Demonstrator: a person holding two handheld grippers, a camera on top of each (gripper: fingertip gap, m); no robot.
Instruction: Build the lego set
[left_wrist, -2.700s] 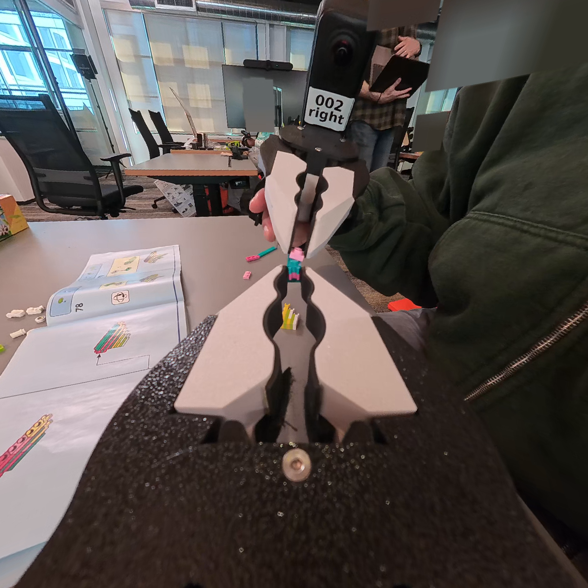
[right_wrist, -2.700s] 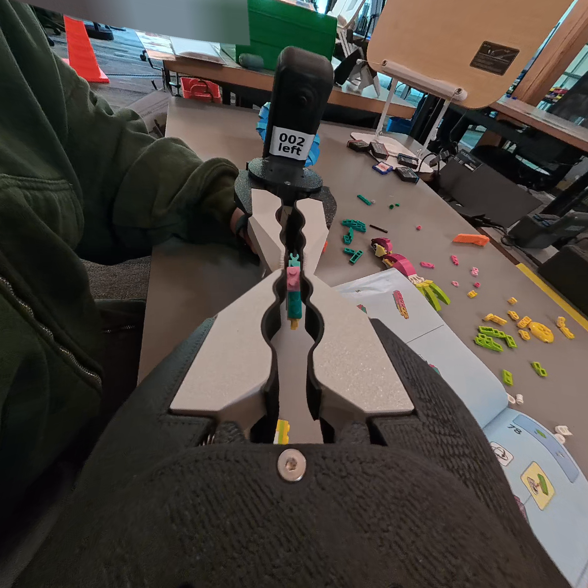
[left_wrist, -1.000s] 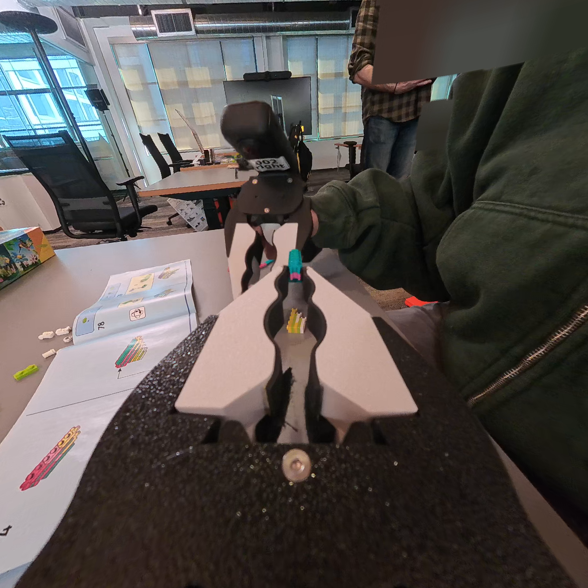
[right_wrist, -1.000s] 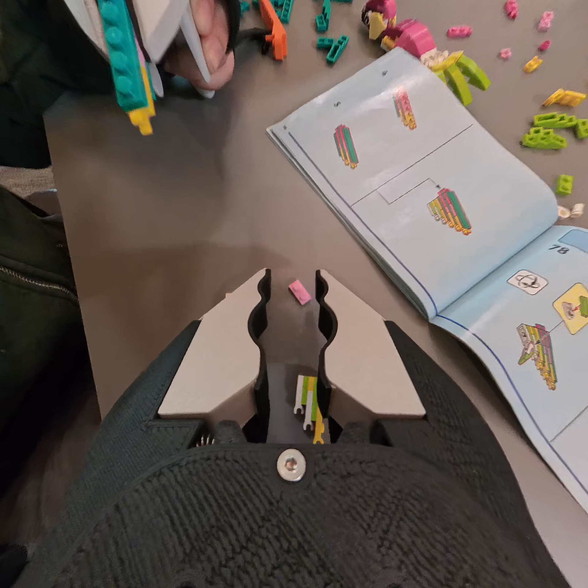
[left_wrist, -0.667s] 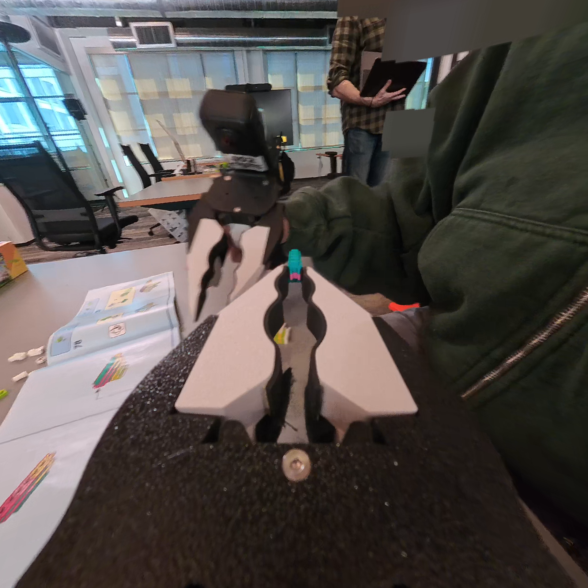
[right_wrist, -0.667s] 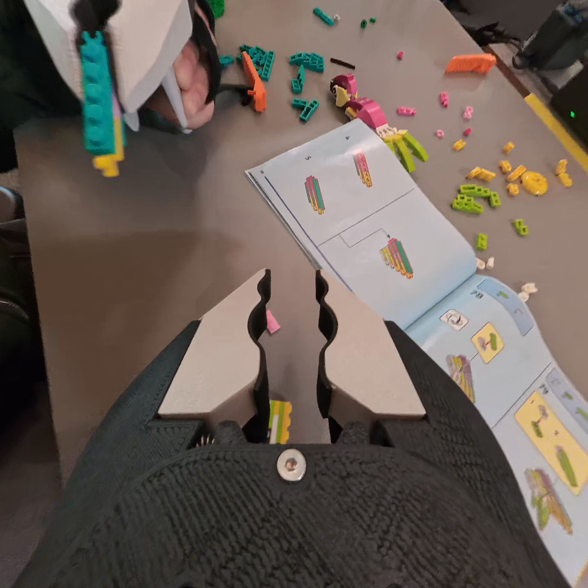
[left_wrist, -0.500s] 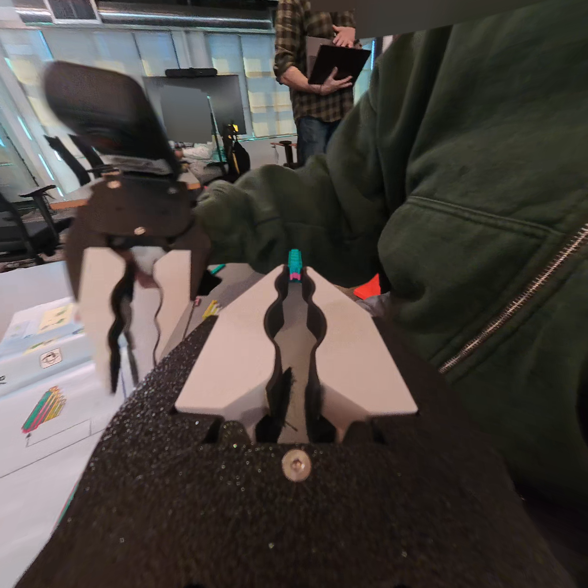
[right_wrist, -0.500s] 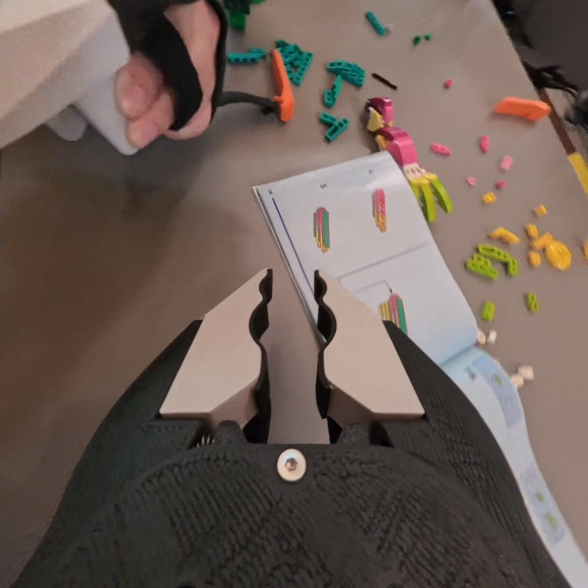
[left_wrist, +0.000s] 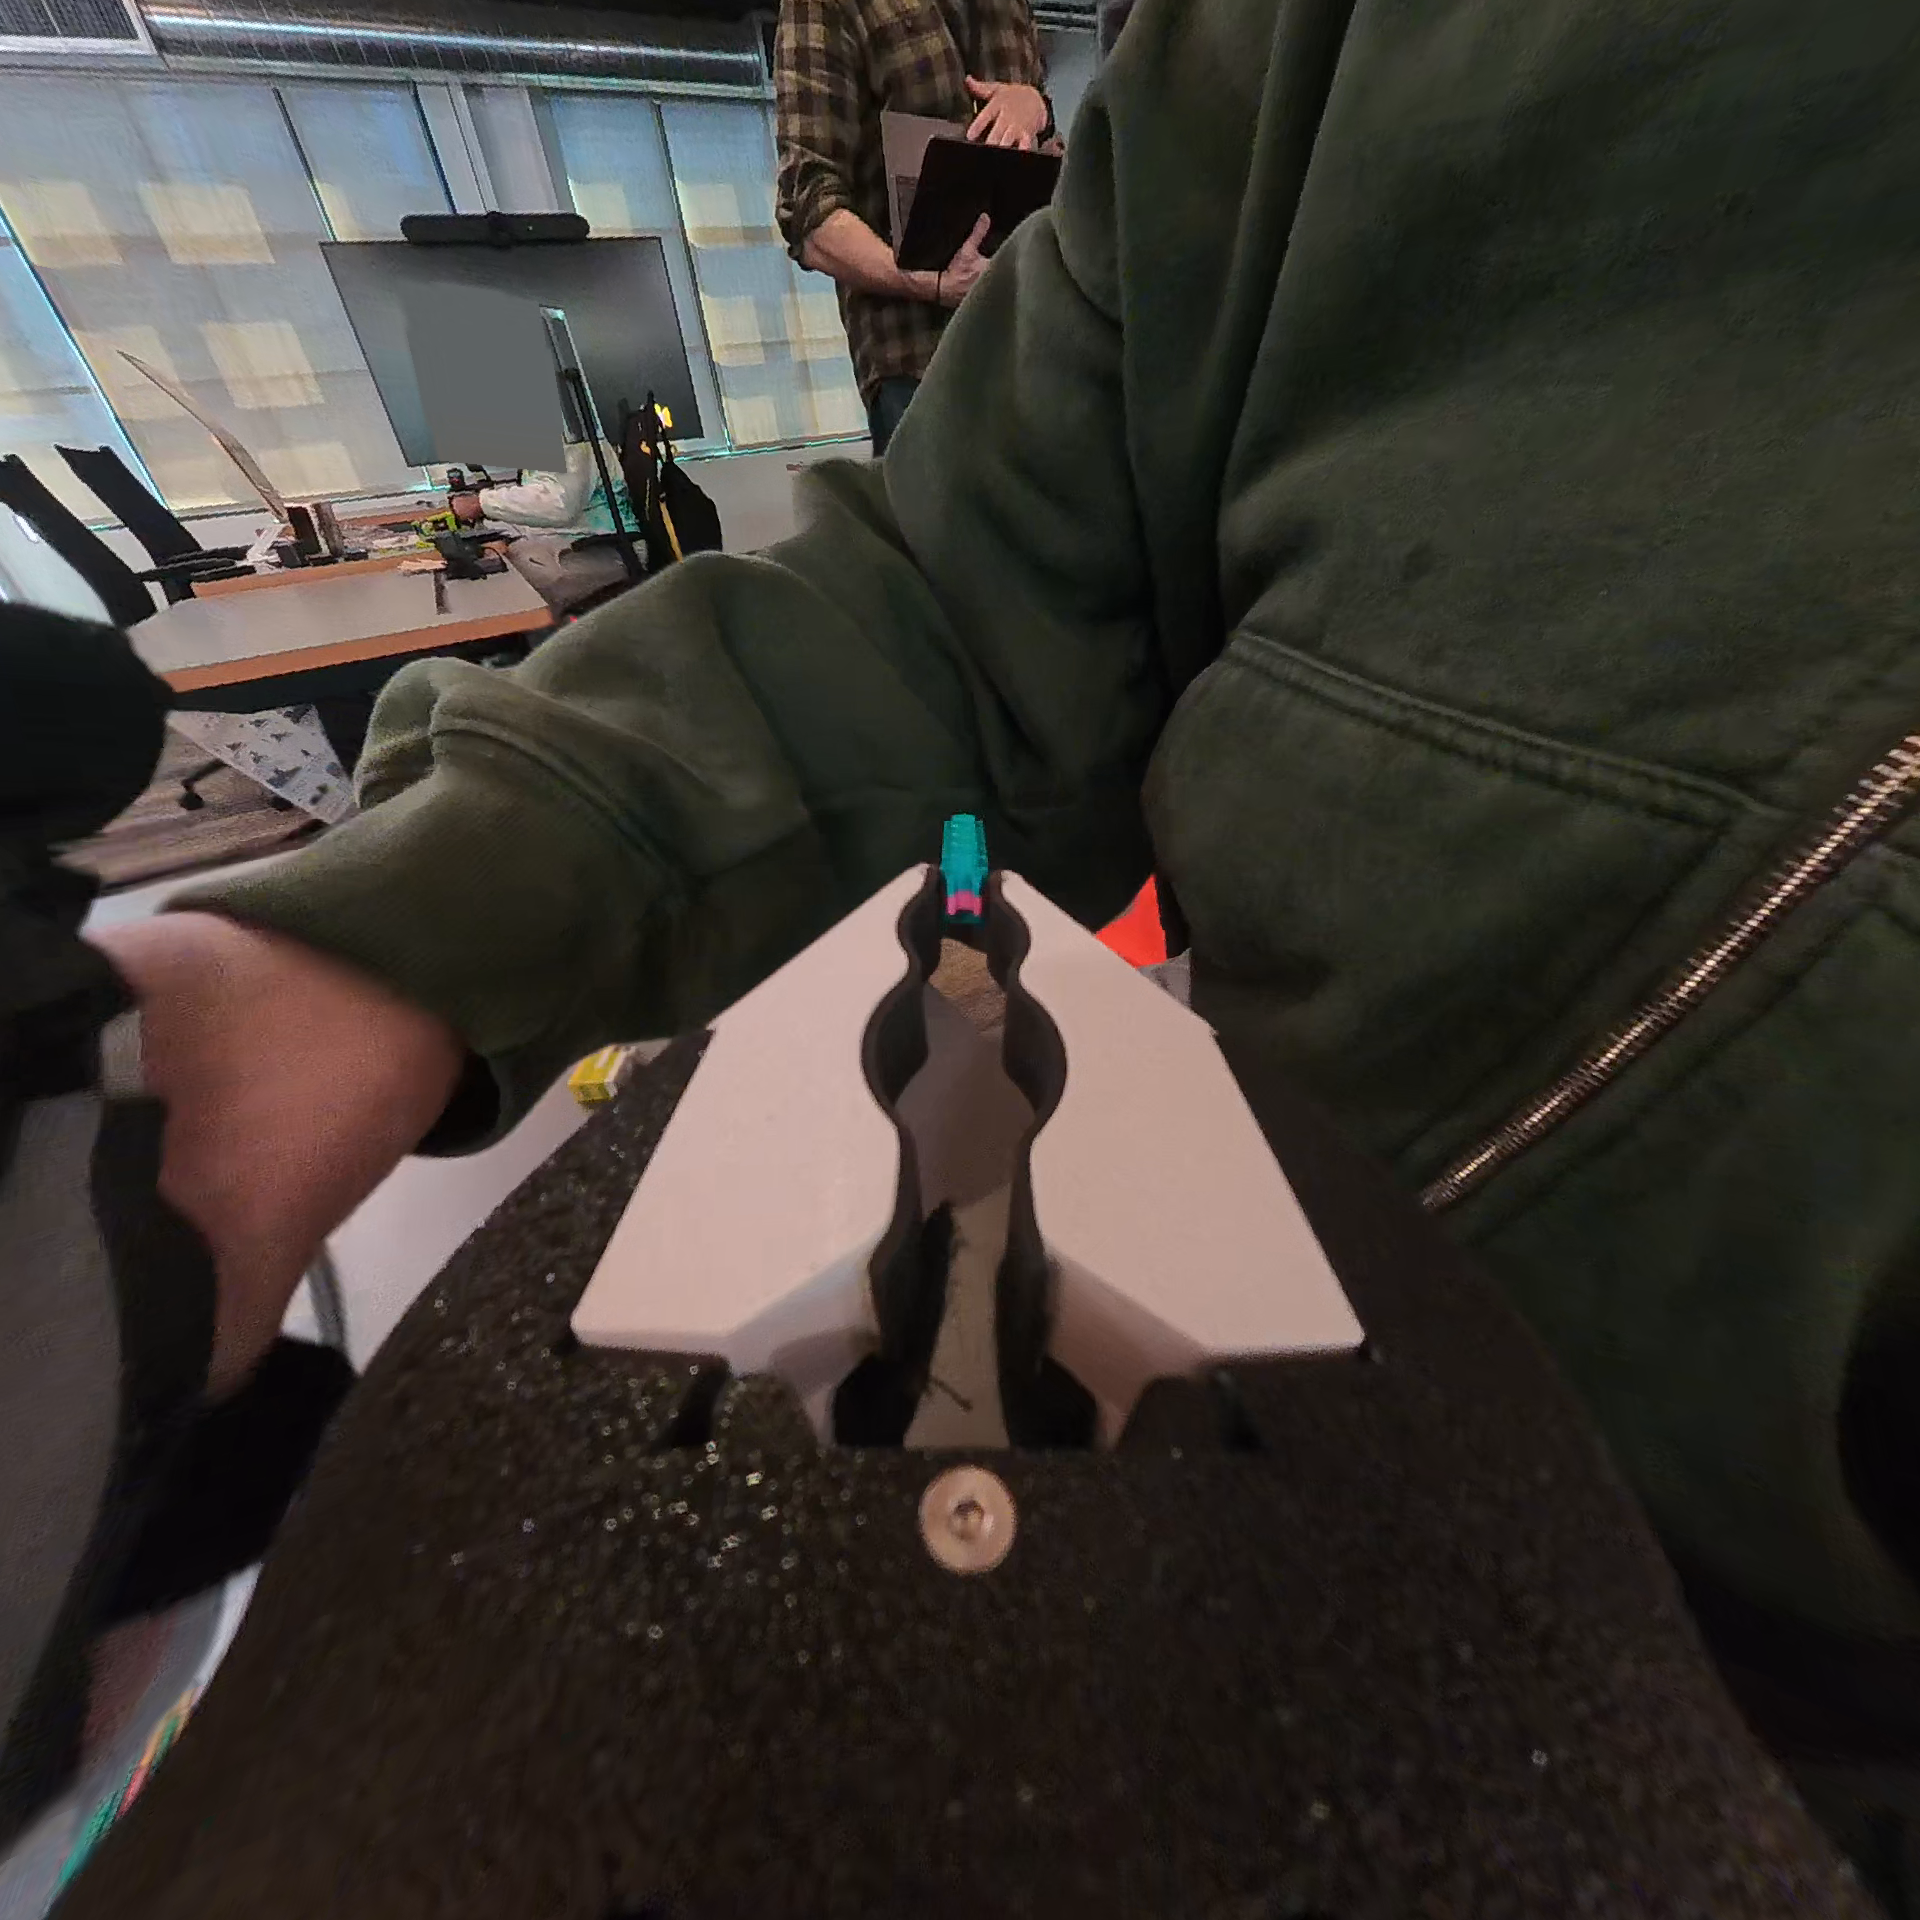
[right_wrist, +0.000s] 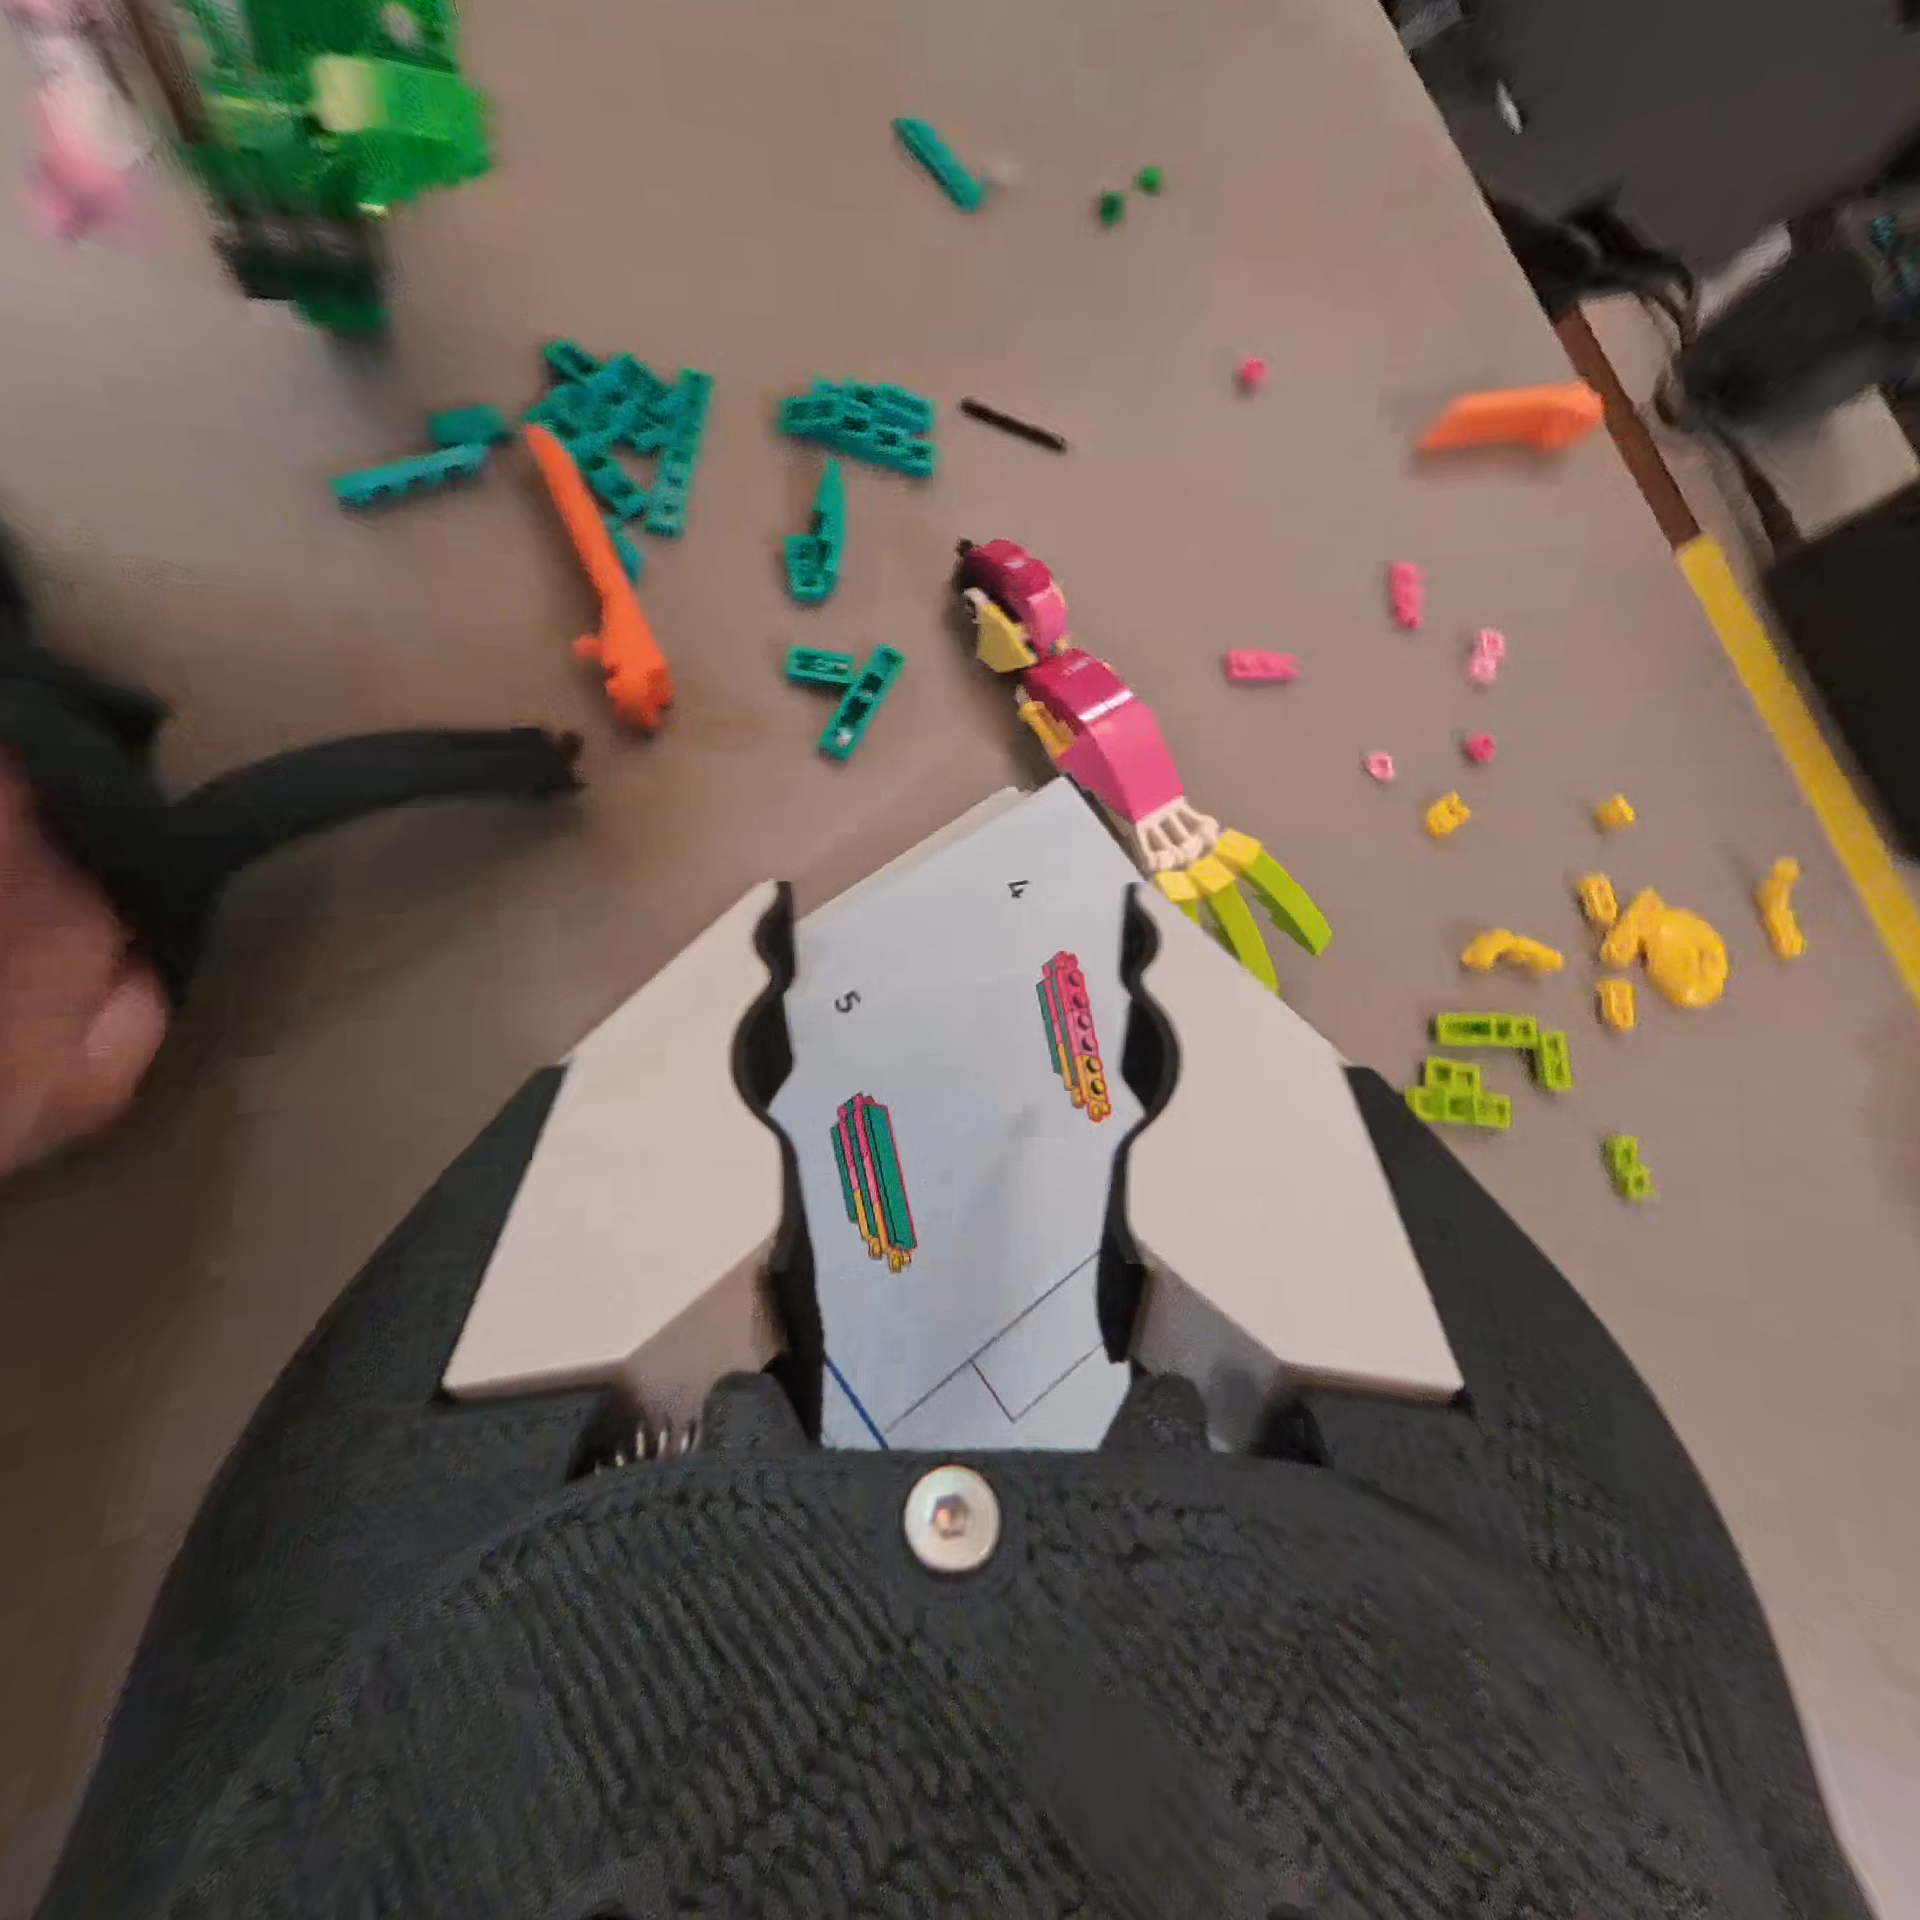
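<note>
My left gripper (left_wrist: 964, 899) is shut on a small teal and pink lego stack (left_wrist: 960, 864), held up in the air in front of a person's green hoodie. My right gripper (right_wrist: 956, 914) is open and empty above the open instruction booklet (right_wrist: 956, 1091). Beyond it on the table lie a pink and yellow lego bird (right_wrist: 1081, 707), teal pieces (right_wrist: 623, 436), an orange piece (right_wrist: 608, 592), yellow pieces (right_wrist: 1652, 935), lime pieces (right_wrist: 1475, 1070) and small pink pieces (right_wrist: 1257, 665). A hand (left_wrist: 281, 1122) holding the right gripper shows at the left of the left wrist view.
A blurred green lego build (right_wrist: 332, 135) stands at the far left of the table. Another orange piece (right_wrist: 1517, 416) lies near the table's right edge (right_wrist: 1766, 665). A person in a plaid shirt (left_wrist: 894, 187) stands behind, with office chairs and a screen farther back. Spacing between my two grippers at the tips: around 25 cm.
My right gripper has moved forward over the booklet toward the loose pieces and opened wider. My left gripper still holds the stack and has turned toward the hoodie.
</note>
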